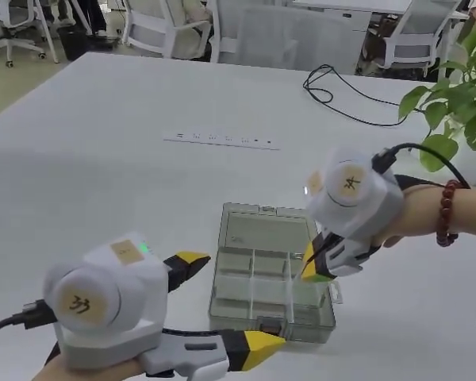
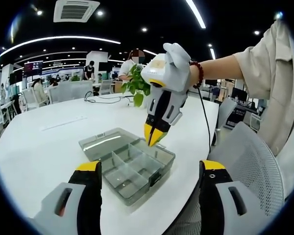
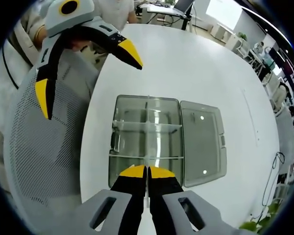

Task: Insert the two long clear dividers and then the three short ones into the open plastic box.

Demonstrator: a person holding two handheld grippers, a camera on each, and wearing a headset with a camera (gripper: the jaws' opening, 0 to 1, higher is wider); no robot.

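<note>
short-divider step, i judge. box (image 1: 301,325) open on the tabletop. right gripper (image 1: 311,272) jaws closed, seemingly pinching a clear short divider (image 1: 334,295) at its 3 o'clock edge. left gripper (image 1: 234,302) jaws open at 7 o'clock. next: lower it squarely into its slots.

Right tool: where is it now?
Head view, right of centre: the right tool hangs tips-down over the right side of the open plastic box, jaws shut.
</note>
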